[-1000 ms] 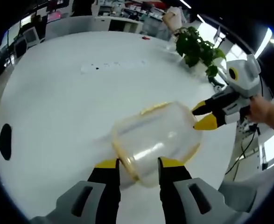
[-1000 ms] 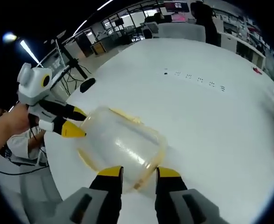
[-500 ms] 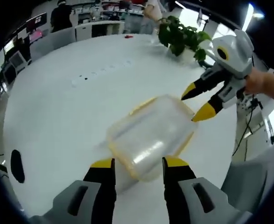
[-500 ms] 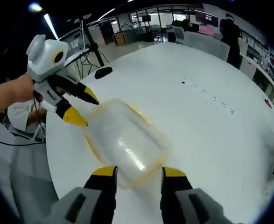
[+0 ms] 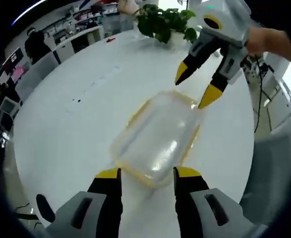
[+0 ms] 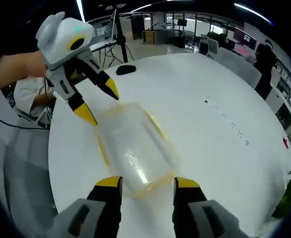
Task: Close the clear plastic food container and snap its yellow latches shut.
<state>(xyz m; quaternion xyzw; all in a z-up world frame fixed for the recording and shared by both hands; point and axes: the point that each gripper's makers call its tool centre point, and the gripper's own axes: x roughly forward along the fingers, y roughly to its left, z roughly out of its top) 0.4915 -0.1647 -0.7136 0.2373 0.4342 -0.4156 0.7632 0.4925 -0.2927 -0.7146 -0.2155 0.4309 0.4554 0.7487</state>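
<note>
Round white tabletop point(image 5: 61, 129), clear plastic food container with yellow latches point(image 5: 157, 139) at frame centre. Left gripper point(image 5: 144, 174) and right gripper point(image 6: 142, 183) fingers spread, empty; I'd press each end latch squarely.

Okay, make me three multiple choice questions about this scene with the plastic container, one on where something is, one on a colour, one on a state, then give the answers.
1. Where does the clear container rest?
A. on the white table
B. on a chair
C. on the floor

2. What colour is the trim around the container's edge?
A. red
B. yellow
C. blue

3. How do the jaws of the left gripper and the right gripper stand?
A. both shut on the container
B. left shut, right open
C. both open, container ends between the tips

Answers:
1 A, the container lies flat on the white table in both views.
2 B, a yellow band runs round its edge.
3 C, each gripper's yellow tips stand apart on either side of a container end.
</note>
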